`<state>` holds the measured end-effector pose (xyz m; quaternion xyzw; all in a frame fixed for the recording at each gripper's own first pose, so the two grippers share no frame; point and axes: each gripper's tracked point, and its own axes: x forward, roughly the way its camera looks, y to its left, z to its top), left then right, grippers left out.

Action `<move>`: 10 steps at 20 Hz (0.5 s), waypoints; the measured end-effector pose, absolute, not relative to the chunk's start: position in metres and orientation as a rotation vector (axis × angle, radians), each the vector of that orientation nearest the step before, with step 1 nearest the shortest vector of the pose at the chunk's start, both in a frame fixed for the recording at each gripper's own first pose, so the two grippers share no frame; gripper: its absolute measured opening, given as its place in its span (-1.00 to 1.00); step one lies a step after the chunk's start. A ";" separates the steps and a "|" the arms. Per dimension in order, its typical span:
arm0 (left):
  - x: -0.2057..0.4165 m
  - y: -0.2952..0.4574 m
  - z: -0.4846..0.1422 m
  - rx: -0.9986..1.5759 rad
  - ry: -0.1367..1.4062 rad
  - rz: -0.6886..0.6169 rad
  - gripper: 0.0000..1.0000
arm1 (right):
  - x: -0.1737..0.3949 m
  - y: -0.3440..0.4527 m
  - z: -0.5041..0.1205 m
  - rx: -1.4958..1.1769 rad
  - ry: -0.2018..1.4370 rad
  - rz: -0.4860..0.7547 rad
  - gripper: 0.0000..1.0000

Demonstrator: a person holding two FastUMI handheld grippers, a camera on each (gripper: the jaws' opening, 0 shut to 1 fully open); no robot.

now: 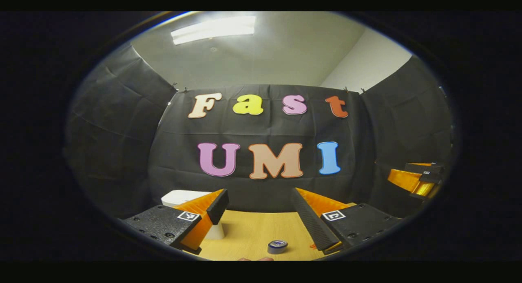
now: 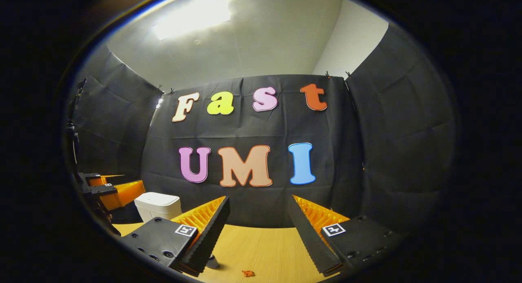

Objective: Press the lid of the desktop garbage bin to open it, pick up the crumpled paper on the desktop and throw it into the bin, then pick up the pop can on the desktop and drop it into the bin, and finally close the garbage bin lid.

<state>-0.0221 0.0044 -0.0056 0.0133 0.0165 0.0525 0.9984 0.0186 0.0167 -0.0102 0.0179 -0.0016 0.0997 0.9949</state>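
Observation:
The white desktop bin (image 2: pixel 158 205) stands at the back left of the wooden table, its lid down. In the left gripper view the bin (image 1: pixel 179 197) is partly hidden behind my left finger. A blue pop can (image 1: pixel 277 246) stands upright on the table just below and between the left gripper's fingers. My left gripper (image 1: pixel 259 193) hangs open above the table with nothing in it. My right gripper (image 2: pixel 257 199) is open too and holds nothing. A dark shape (image 2: pixel 212 261) that may be the can peeks out behind its left finger. A pale pinkish edge (image 1: pixel 255 258) shows at the bottom rim; what it is I cannot tell.
The wooden table (image 2: pixel 265 250) runs up to the black cloth wall. A small orange scrap (image 2: pixel 248 273) lies near the front. The other gripper (image 1: pixel 420 179) hovers at the right in the left gripper view, and the left one (image 2: pixel 110 191) sits beside the bin in the right gripper view.

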 end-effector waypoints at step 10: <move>0.048 0.140 0.002 0.055 0.039 0.152 0.69 | 0.016 0.055 -0.037 0.014 0.060 0.112 0.91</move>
